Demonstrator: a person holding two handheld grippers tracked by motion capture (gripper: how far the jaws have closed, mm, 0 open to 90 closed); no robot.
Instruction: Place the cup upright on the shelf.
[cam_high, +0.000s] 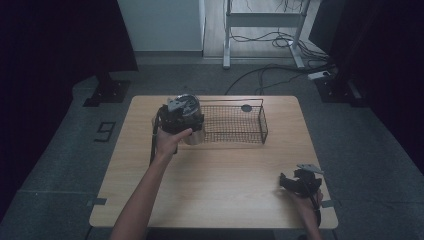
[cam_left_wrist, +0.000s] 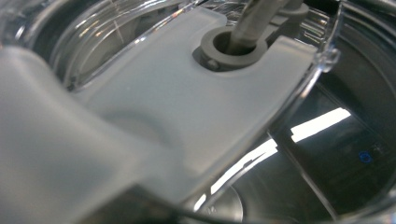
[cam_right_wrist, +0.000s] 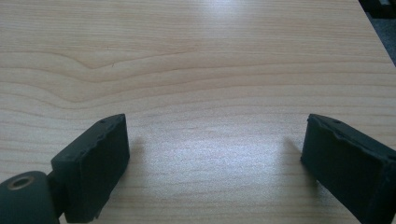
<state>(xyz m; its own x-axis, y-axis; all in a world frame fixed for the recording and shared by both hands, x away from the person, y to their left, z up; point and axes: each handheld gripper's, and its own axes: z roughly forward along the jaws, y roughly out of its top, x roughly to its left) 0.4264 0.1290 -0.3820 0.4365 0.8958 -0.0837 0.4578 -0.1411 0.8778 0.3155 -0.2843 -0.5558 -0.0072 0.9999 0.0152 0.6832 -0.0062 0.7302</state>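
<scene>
Jaws of my right gripper (cam_right_wrist: 215, 158) rest spread over bare table (cam_high: 225, 170); left gripper (cam_high: 181, 116) (jaws unseen, grip untellable) sits atop a seemingly clear lidded container (cam_high: 192, 135) at the wire basket (cam_high: 240, 122)'s left end.

Light wood-grain desk (cam_high: 215, 190) at centre, on grey carpet floor (cam_high: 365, 145). White wall panel (cam_high: 160, 25) at 12 o'clock. White metal frame legs (cam_high: 227, 35) at 1 o'clock, black cables (cam_high: 265, 70) trailing beside them. Dark curtains (cam_high: 55, 45) at 10 and 2 o'clock. Black "9" mark (cam_high: 104, 132) on floor at 9 o'clock. Lighting dim.
</scene>
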